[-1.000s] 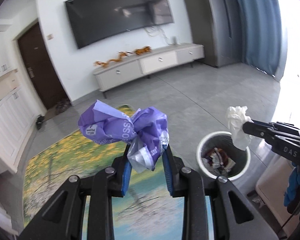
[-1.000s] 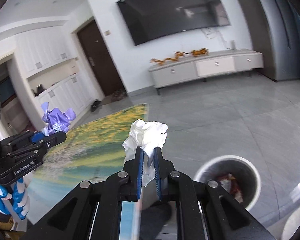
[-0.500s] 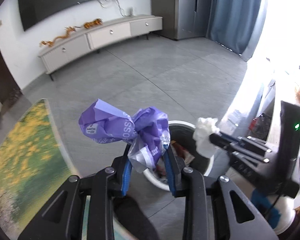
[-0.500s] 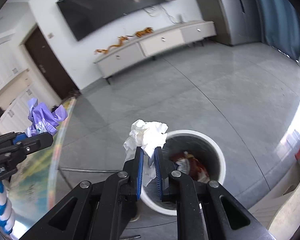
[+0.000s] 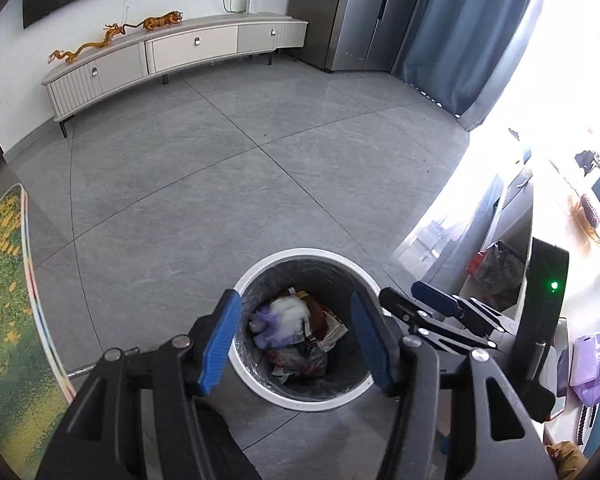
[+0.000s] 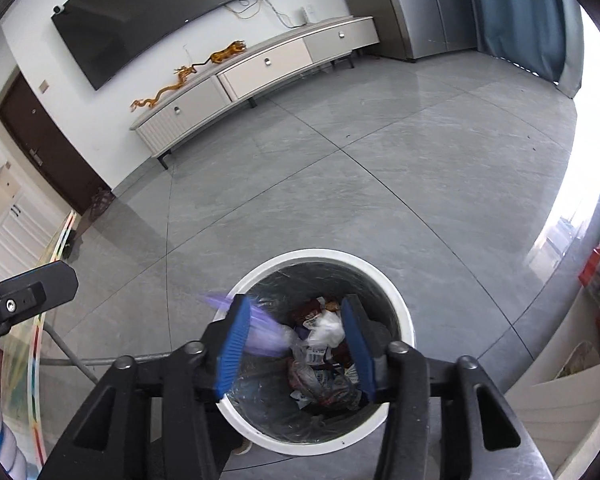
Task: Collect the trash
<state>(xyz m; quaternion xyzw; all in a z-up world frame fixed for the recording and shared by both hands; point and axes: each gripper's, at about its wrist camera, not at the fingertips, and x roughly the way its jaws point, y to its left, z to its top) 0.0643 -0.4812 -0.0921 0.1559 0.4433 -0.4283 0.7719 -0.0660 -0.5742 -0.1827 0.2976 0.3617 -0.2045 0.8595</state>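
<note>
A round white trash bin [image 5: 260,268] with a dark liner stands on the grey floor, directly under both grippers; it also shows in the right wrist view [image 6: 399,308]. My left gripper [image 5: 296,342] is open and empty above it. My right gripper [image 6: 294,344] is open and empty too; it shows from the side in the left wrist view [image 5: 423,300]. The purple wrapper [image 5: 266,320] and the white tissue [image 6: 325,330] lie inside on other trash. A purple blur [image 6: 260,326] marks the wrapper falling.
A glass table edge with a yellow-green patterned top [image 5: 4,300] is at the left. A low white TV cabinet [image 5: 172,52] stands against the far wall. Shelves with bags [image 5: 495,268] and purple items [image 5: 587,368] are at the right.
Both grippers moved over the bin and opened. The purple wrapper and the white tissue dropped out of them into the bin.
</note>
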